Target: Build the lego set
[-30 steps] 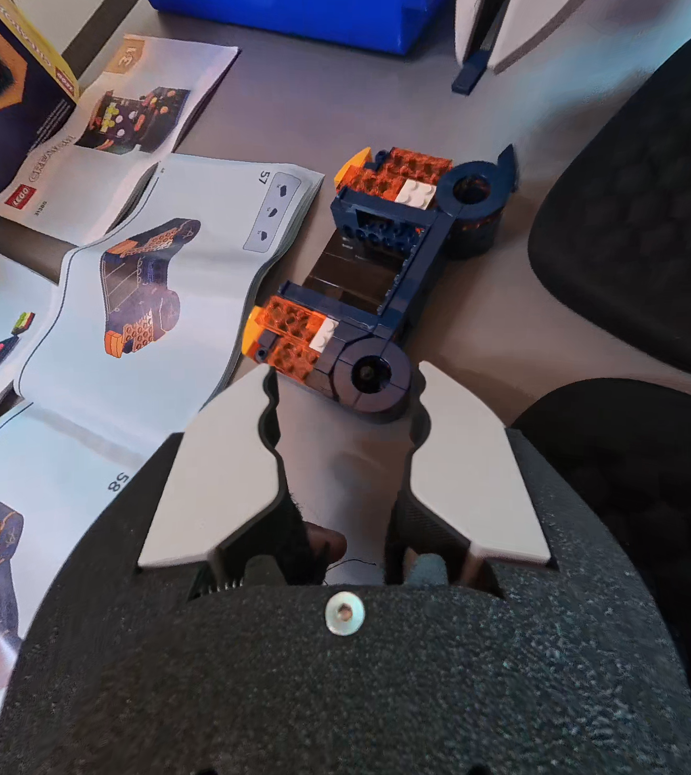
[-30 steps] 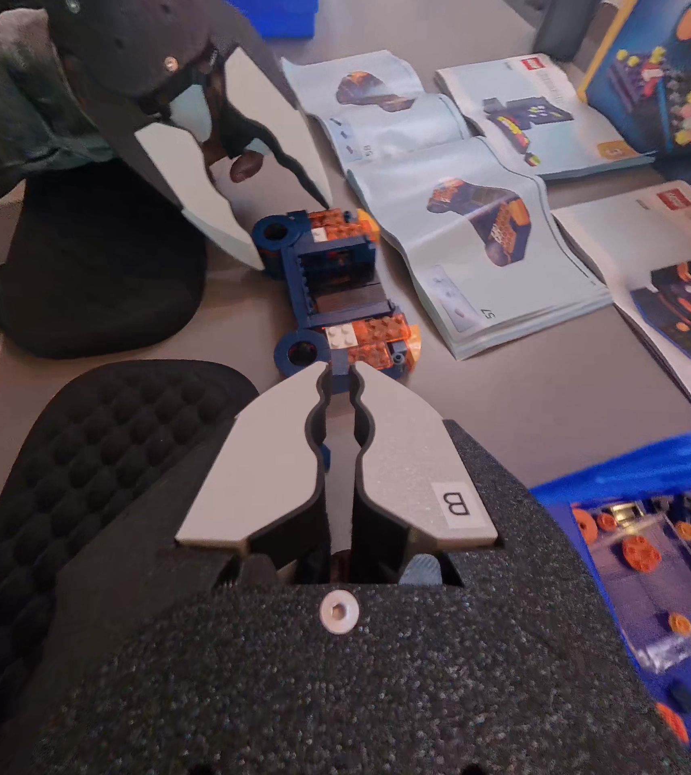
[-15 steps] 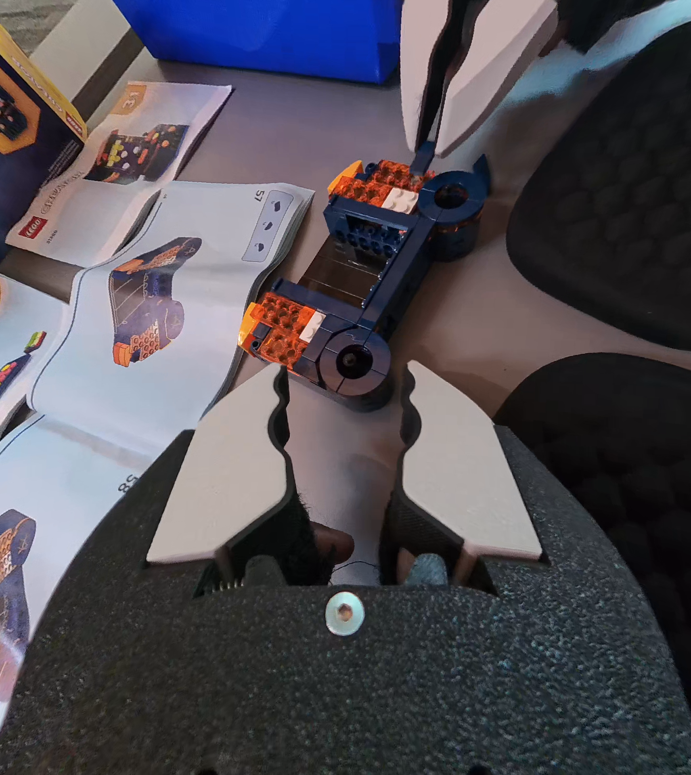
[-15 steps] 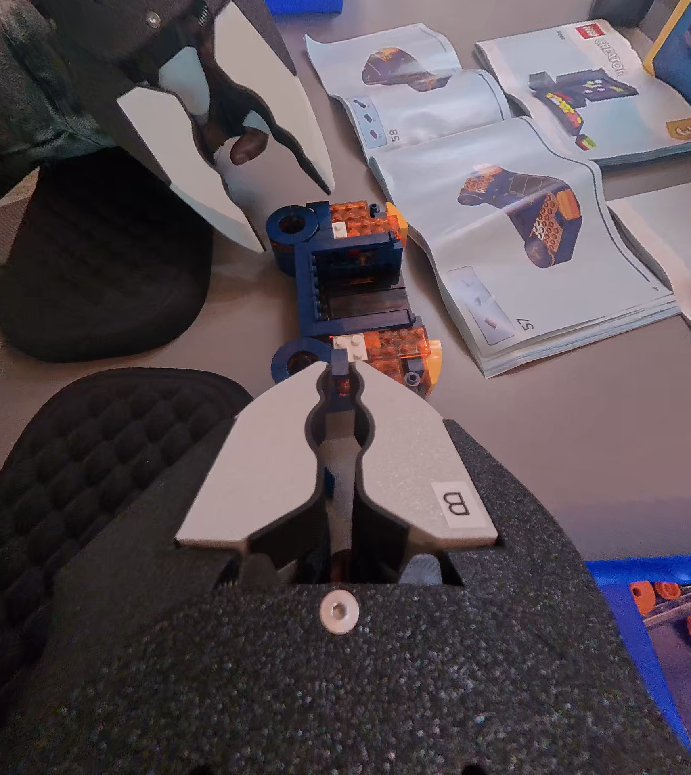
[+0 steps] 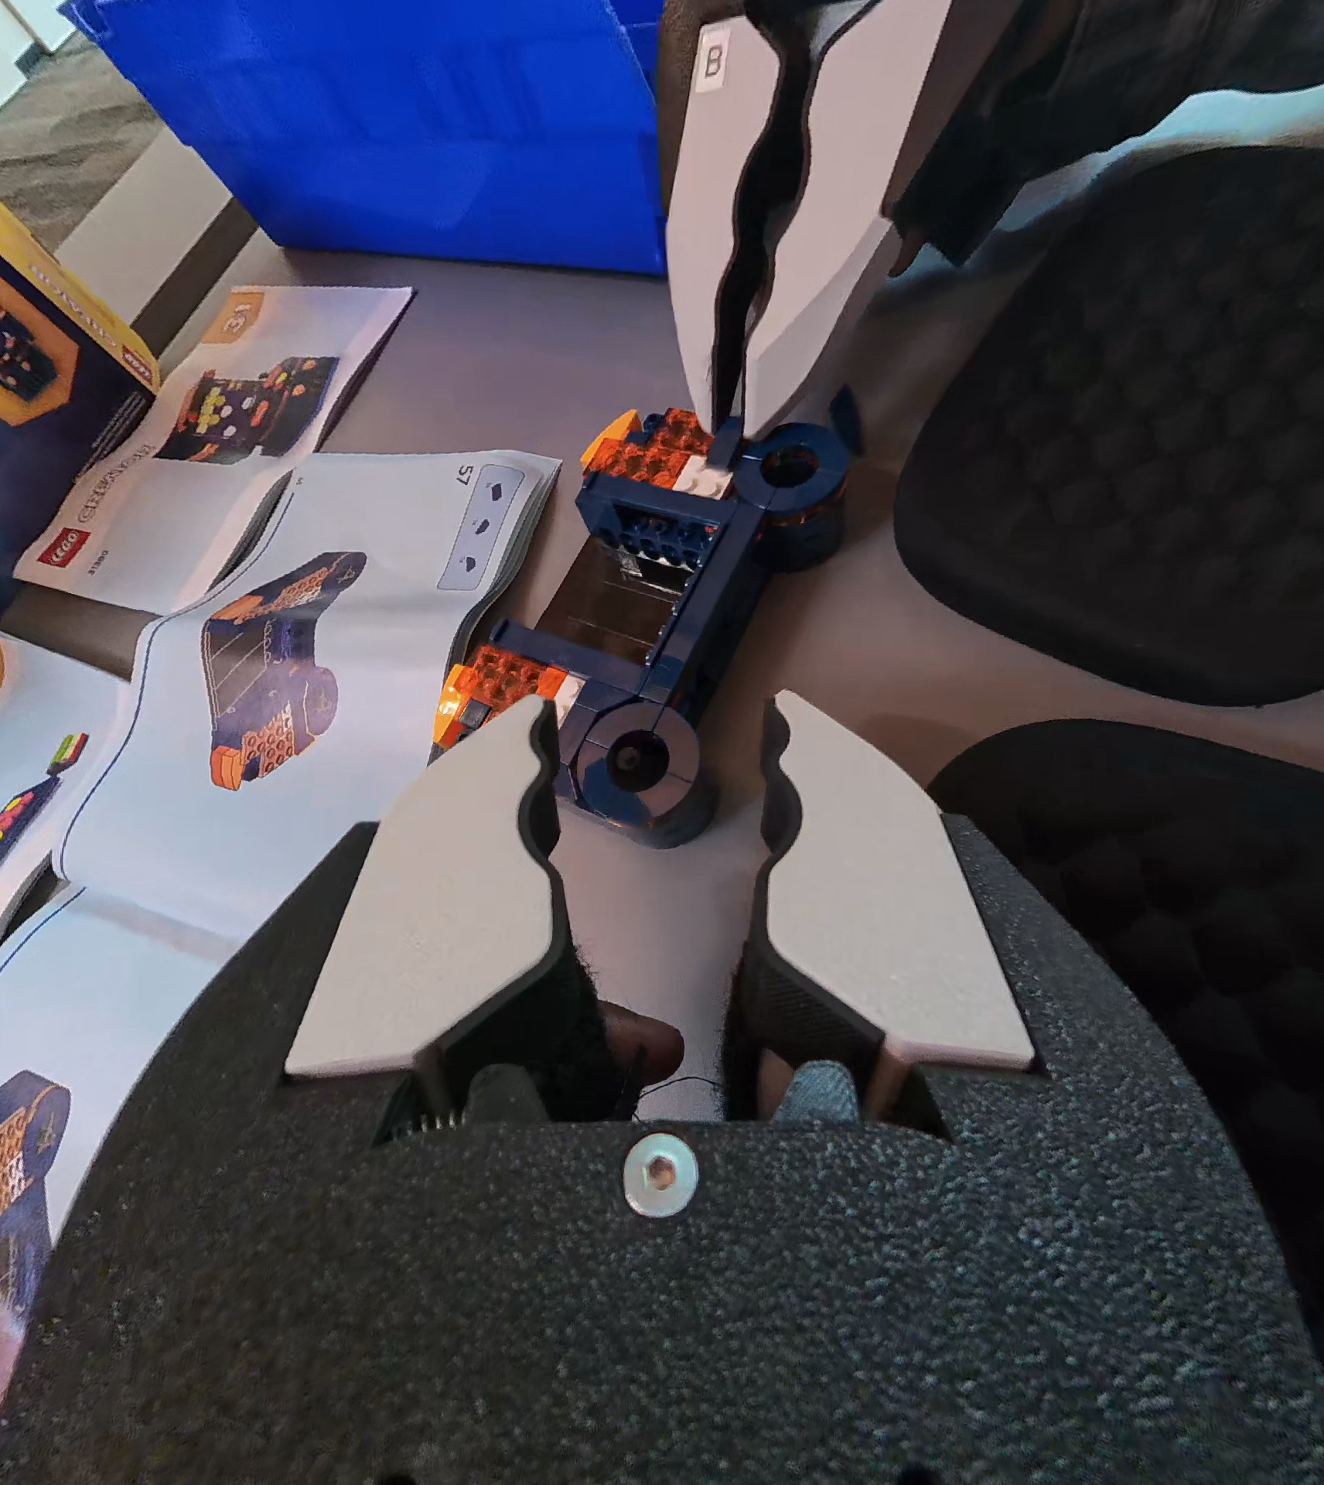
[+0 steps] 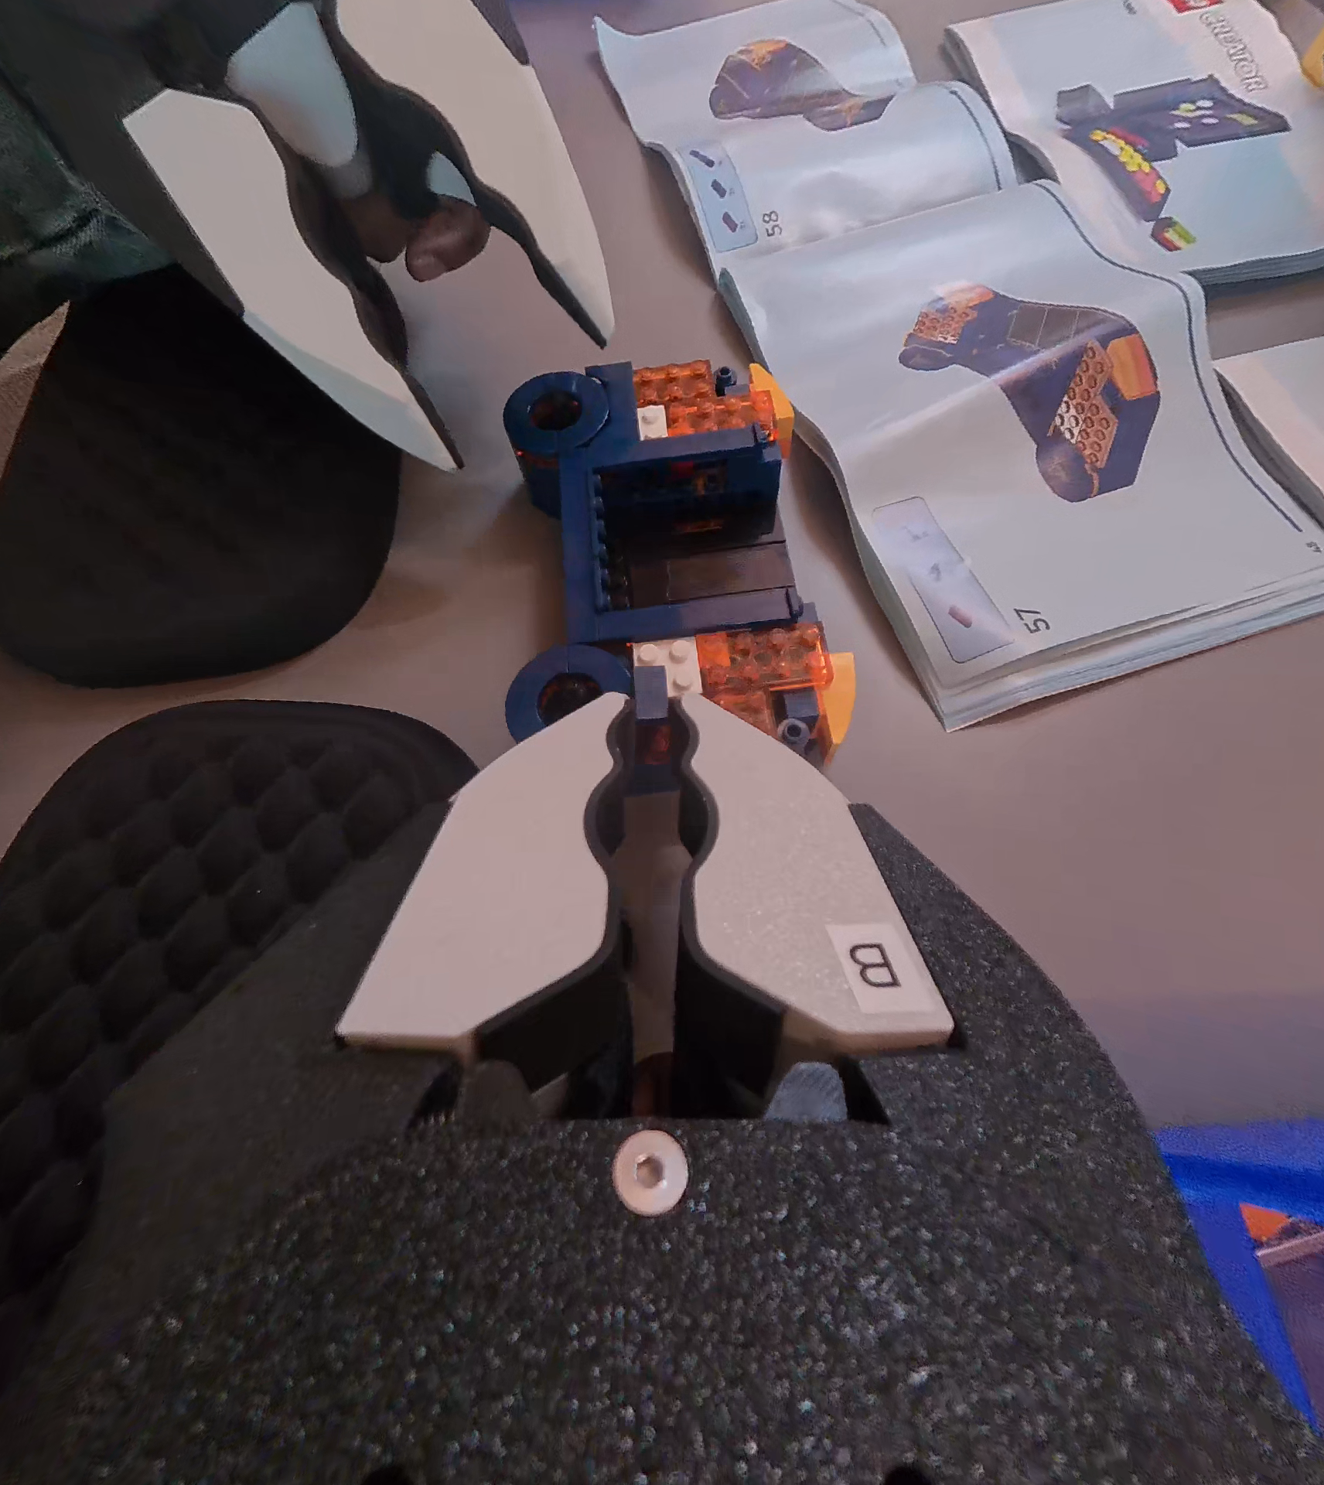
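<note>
The dark blue and orange lego model (image 5: 667, 578) lies on the grey table; it also shows in the right wrist view (image 6: 683, 522). My right gripper (image 6: 647, 711) is shut on a small dark blue piece (image 6: 652, 693) and holds it down on the model's near end, next to a white plate (image 6: 671, 659) and a round ring. In the left wrist view this gripper (image 5: 727, 426) comes down from above with the piece (image 5: 727, 446). My left gripper (image 5: 655, 711) is open and empty, its fingers on either side of the model's other round end (image 5: 639, 759), not touching it.
An open instruction booklet (image 5: 305, 643) lies beside the model, also in the right wrist view (image 6: 1044, 450). More booklets and the set box (image 5: 0, 321) lie beyond. A blue parts bin (image 5: 402, 120) stands at the back. Black padded cushions (image 5: 1165, 418) border the other side. One gripper's finger ends stand about 9 cm off the other's.
My right gripper has come in with the dark blue piece and lowered it onto the model's end. My left gripper has moved closer around the other round end, still open.
</note>
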Available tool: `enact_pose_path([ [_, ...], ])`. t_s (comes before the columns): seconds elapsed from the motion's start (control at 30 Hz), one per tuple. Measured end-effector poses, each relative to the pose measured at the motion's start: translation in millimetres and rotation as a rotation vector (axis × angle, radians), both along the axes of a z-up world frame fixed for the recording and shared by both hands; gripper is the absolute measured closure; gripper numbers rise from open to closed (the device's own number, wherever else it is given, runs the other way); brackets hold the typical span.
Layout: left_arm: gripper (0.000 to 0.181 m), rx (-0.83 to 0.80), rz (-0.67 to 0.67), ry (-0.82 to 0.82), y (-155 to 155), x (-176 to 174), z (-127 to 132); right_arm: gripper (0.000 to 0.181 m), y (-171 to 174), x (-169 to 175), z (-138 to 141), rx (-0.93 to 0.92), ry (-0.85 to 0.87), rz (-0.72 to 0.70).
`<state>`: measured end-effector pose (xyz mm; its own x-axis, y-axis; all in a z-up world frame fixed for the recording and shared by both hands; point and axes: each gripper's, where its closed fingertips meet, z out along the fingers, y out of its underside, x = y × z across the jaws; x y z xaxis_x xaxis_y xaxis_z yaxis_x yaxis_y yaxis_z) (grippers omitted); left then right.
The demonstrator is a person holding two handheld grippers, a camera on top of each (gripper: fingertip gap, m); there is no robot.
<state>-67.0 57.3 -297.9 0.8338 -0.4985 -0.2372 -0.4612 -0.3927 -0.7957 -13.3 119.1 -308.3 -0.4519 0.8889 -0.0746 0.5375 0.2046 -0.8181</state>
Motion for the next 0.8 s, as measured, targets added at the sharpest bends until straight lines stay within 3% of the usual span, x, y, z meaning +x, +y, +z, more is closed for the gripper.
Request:
enact_pose_path([
  [0.8,0.133,-0.016,-0.004,0.025,0.8,-0.8,-4.9,0.172,0.3,0.6,-0.6,-0.011,-0.056,0.056],
])
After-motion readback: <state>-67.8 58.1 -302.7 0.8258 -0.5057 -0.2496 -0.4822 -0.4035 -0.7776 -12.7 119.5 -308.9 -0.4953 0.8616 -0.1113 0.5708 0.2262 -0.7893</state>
